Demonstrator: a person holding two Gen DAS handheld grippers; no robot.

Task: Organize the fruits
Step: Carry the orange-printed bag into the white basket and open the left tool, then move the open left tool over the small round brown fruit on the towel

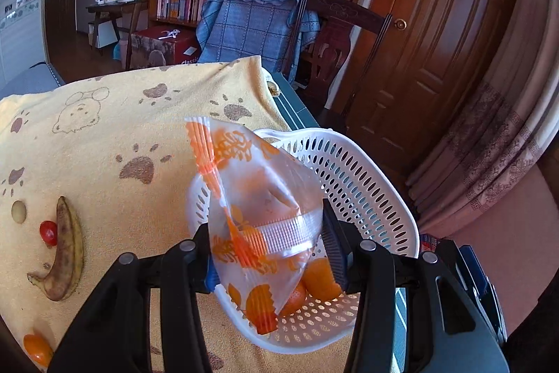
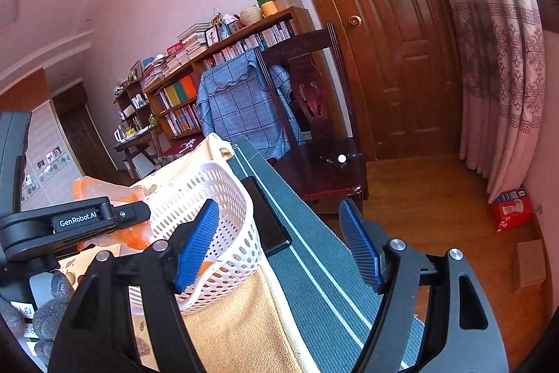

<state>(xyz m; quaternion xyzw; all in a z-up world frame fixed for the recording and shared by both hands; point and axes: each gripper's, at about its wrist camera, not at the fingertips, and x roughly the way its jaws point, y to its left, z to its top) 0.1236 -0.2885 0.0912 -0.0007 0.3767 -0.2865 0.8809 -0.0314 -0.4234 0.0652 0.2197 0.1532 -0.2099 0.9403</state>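
Yellow towel on table: left gripper clamps orange-print bag over white basket, likely for dropping in; right gripper jaws open, empty, straddling basket rim.

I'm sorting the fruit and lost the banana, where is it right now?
In the left wrist view, the banana lies on the yellow cloth at the left, beside a small red fruit, well apart from the white basket.

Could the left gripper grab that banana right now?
Probably not yet. The left gripper is shut on the plastic bag over the white basket. The banana lies uncovered on the yellow cloth, so it must drop the bag first.
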